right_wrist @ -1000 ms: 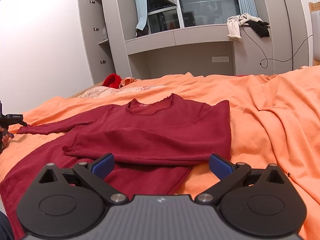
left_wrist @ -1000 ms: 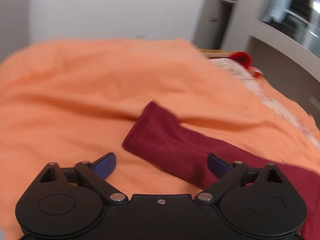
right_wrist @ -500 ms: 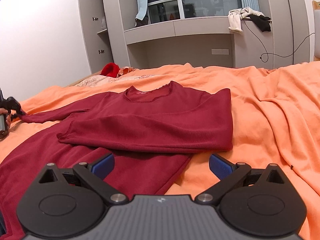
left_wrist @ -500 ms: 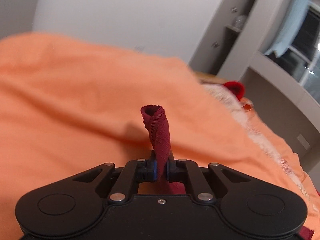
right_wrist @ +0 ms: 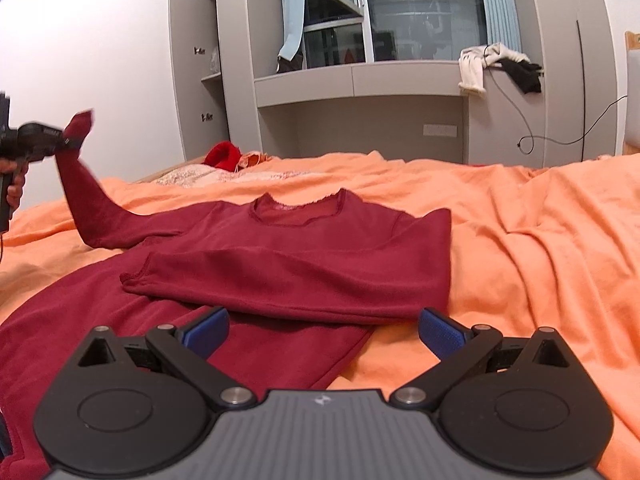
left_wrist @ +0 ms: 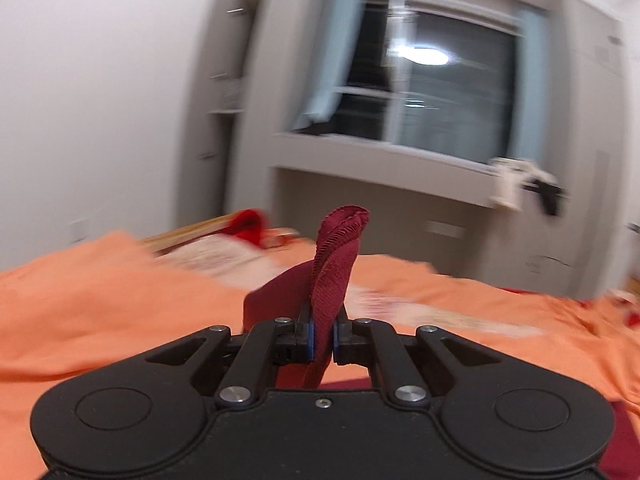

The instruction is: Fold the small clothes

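A dark red long-sleeved top (right_wrist: 304, 264) lies on the orange bedspread (right_wrist: 540, 248), its right sleeve folded across the chest. My left gripper (left_wrist: 323, 338) is shut on the cuff of the other sleeve (left_wrist: 336, 256), which sticks up between its pads. In the right wrist view the left gripper (right_wrist: 60, 140) holds that sleeve (right_wrist: 86, 200) lifted well above the bed at the far left. My right gripper (right_wrist: 322, 330) is open and empty, low over the top's lower hem.
A red item (right_wrist: 222, 154) and a patterned pillow (right_wrist: 200, 174) lie at the head of the bed. Grey cabinets and a window ledge (right_wrist: 360, 80) with draped clothes (right_wrist: 492, 64) stand behind. A cable (right_wrist: 560, 136) hangs at the right.
My left gripper closed on the sleeve cuff and has lifted it up off the bed, swinging toward the window. My right gripper stayed open and edged closer to the top.
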Action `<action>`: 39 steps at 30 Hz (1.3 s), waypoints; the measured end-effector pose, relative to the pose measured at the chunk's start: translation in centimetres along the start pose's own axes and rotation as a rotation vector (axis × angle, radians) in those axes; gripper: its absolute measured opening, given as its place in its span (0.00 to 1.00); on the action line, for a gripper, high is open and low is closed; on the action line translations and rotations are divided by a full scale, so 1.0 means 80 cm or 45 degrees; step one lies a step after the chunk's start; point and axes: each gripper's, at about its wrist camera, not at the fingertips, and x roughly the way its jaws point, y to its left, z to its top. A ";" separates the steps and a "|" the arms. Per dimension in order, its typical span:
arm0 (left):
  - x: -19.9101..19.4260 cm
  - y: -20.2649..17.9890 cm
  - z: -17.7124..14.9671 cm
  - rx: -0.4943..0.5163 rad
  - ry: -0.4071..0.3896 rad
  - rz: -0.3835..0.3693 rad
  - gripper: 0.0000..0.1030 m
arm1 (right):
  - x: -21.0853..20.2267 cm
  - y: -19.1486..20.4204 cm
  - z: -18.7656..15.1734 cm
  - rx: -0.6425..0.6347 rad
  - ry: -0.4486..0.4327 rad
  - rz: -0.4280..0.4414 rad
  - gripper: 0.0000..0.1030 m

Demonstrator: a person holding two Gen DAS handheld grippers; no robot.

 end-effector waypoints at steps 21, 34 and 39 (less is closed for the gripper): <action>-0.054 -0.230 -0.226 0.381 0.356 -0.646 0.09 | -0.050 -0.052 -0.007 0.064 -0.071 -0.123 1.00; -0.068 -0.156 -0.193 0.270 0.370 -0.519 0.81 | -0.020 -0.021 0.000 0.055 -0.035 -0.011 1.00; -0.060 -0.099 -0.134 0.216 0.273 -0.290 0.99 | -0.001 -0.007 0.006 0.151 -0.009 0.167 1.00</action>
